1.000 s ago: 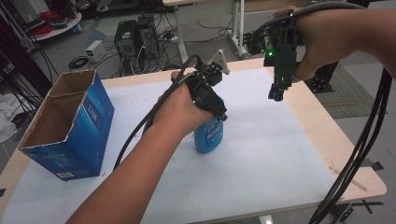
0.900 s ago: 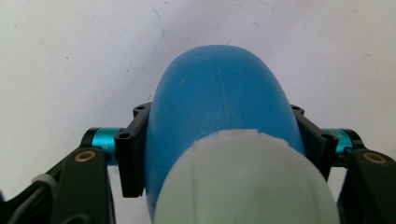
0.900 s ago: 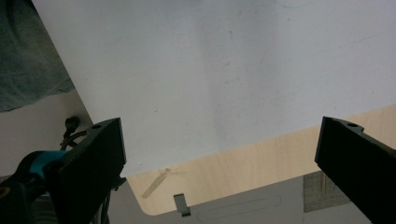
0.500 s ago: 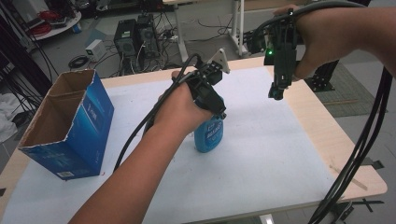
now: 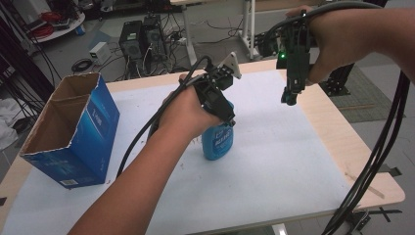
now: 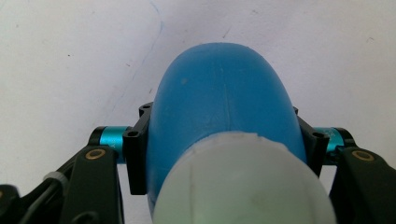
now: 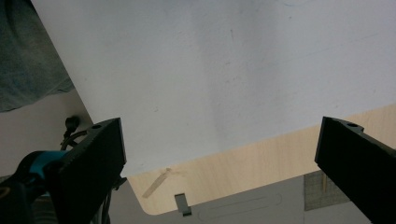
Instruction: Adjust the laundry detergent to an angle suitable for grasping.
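Observation:
A blue plastic bottle (image 5: 218, 145) with a white cap stands upright near the middle of the white-covered table (image 5: 274, 161). My left gripper (image 5: 224, 117) comes down on it from above, shut on its upper body. In the left gripper view the bottle (image 6: 224, 102) bulges between the two black pads (image 6: 138, 149), which press on both its sides. My right gripper (image 5: 289, 98) hangs in the air over the table's far right part, pointing down. In the right gripper view it (image 7: 224, 158) stands open with nothing between its jaws.
An open blue cardboard box (image 5: 73, 132) stands at the table's left end. Bare wooden table edge (image 5: 342, 142) runs along the right side, and its corner (image 7: 154, 205) lies below the right gripper. Thick black cables (image 5: 377, 156) hang at the right. Computer cases (image 5: 139, 41) sit on the floor beyond.

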### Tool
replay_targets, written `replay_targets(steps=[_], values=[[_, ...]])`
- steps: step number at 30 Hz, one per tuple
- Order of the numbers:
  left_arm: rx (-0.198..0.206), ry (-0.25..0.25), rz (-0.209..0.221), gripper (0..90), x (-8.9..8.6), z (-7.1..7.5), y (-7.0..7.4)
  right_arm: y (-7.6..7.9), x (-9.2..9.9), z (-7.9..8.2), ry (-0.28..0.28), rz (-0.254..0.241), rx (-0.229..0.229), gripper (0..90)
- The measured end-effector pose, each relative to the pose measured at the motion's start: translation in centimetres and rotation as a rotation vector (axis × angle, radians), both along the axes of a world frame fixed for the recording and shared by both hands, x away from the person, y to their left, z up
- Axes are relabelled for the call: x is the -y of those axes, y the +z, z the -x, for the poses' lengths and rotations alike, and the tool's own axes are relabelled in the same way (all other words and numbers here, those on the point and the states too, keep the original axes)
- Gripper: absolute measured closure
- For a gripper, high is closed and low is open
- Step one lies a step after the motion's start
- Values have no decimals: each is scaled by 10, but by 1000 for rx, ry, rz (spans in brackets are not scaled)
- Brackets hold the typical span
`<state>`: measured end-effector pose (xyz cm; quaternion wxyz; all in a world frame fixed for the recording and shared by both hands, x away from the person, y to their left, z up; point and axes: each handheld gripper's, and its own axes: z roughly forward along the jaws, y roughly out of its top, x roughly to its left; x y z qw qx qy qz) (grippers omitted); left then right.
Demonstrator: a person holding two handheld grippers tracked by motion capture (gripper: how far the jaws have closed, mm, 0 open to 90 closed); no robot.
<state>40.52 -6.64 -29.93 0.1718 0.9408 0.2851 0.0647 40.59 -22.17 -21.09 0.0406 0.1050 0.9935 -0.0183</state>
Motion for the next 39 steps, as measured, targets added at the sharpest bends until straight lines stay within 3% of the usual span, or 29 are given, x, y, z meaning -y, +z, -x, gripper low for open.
replay_targets(steps=[1,8,15,17,23,30,39], values=[[8,6,15,382,0,2,1,0,0,0,2,-1,0,9],[9,-27,10,382,-5,8,14,0,-3,0,22,5,1,8],[1,-86,8,382,-17,16,29,0,-6,2,5,-2,2,9],[-2,-111,-7,382,-21,19,34,0,-8,4,-16,-8,6,9],[16,-193,-31,381,-32,27,44,1,-10,4,11,5,2,9],[-10,-282,-7,381,-47,31,51,1,-14,8,8,10,3,9],[-15,-411,-35,381,-59,42,52,1,-19,12,6,16,1,9]])
